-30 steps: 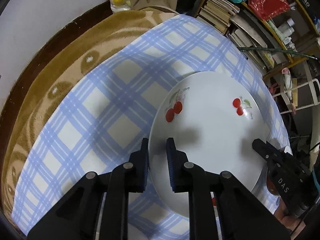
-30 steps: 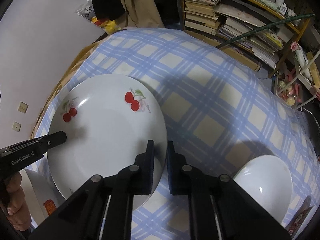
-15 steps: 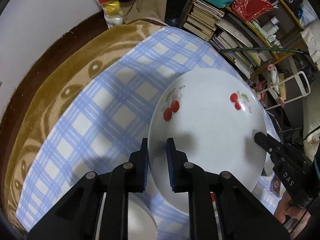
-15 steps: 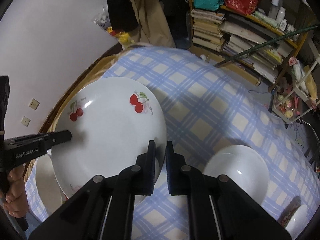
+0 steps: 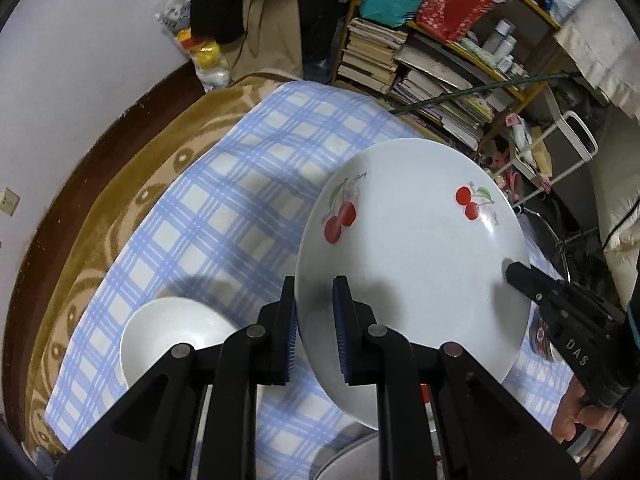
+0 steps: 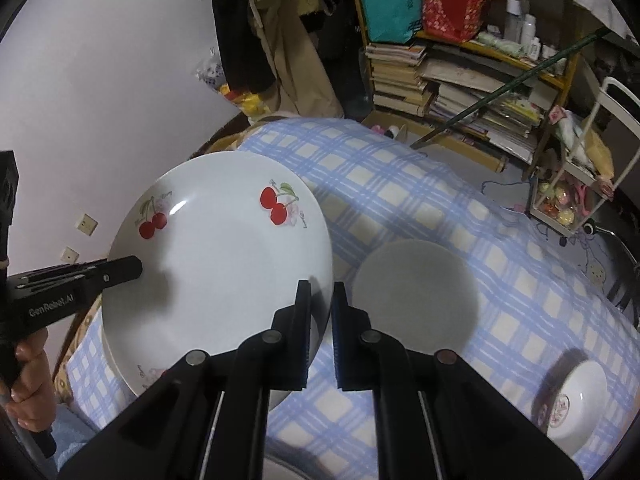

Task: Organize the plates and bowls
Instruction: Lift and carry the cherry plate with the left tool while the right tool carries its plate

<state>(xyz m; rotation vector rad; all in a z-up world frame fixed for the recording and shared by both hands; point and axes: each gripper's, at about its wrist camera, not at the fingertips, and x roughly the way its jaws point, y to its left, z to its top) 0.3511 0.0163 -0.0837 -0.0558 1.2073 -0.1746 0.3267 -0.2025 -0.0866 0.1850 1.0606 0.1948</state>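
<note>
Raised since the earlier frame, the cherry plate (image 5: 412, 256) now hangs clear of the blue-checked cloth (image 5: 240, 184), and more of the surface beneath has come into view. Left gripper (image 5: 314, 328): jaws narrow, clamped on the plate's near-left rim. Right gripper (image 6: 321, 332): jaws almost closed, pinching the opposite rim; in the left wrist view it appears as a black finger laid on the plate's right edge. Both hands thus carry one plate, tilted slightly, above the cloth-covered surface, which seems to be a bed or low worktop; which one cannot be told.

Items still lying apart: a plain white bowl (image 5: 176, 336) below the left gripper; a plain round plate (image 6: 416, 300) in the plate's shadow just right of the right gripper; a small flower-patterned bowl (image 6: 576, 400) near the cloth's lower right corner. Another white rim peeks out under the cherry plate, its identity unclear.

Judged progress: early to middle. One plate is in transit, no finished stack is visible, and at least three pieces remain to be gathered and sorted by kind.
</note>
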